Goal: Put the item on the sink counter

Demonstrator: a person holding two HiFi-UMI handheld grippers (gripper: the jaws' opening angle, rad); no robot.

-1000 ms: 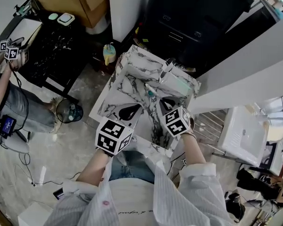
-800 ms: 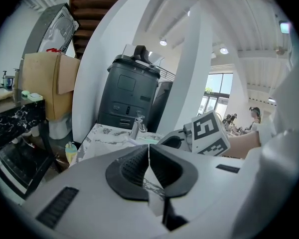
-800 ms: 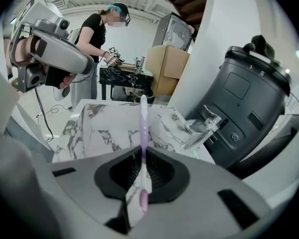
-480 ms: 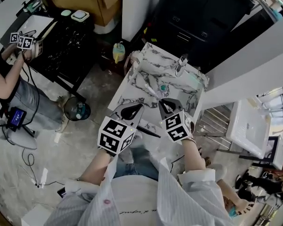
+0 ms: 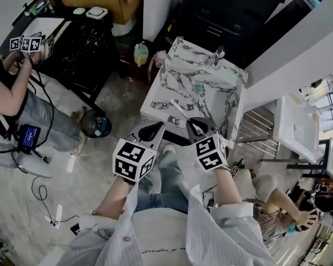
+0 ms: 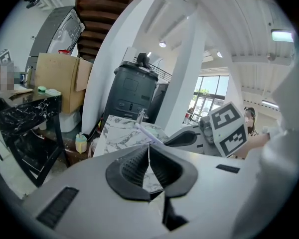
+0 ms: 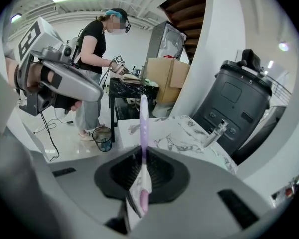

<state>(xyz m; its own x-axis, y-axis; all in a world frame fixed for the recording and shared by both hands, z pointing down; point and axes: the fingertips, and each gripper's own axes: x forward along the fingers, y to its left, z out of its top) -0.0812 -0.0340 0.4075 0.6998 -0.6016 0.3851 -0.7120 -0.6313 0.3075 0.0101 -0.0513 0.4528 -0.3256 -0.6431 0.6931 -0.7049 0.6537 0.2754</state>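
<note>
My right gripper (image 5: 198,125) is shut on a thin white and lilac toothbrush (image 5: 180,111), whose free end points out over the near edge of the marble sink counter (image 5: 175,76). In the right gripper view the toothbrush (image 7: 143,128) stands straight up from between the pads of the right gripper (image 7: 142,171), with the counter (image 7: 182,133) beyond it. My left gripper (image 5: 150,131) hangs just left of it, short of the counter's front edge. Its pads meet in the left gripper view, so the left gripper (image 6: 149,164) is shut with nothing in it.
A faucet (image 5: 216,57) stands at the counter's far side, and a teal item (image 5: 198,87) lies by the basin. A yellow bottle (image 5: 140,53) and a round bin (image 5: 96,126) are on the floor to the left. Another person (image 5: 11,98) works at a black table (image 5: 80,43).
The sink counter now lies farther ahead of both grippers, which were over its near part a second ago. The toothbrush stays in the right gripper.
</note>
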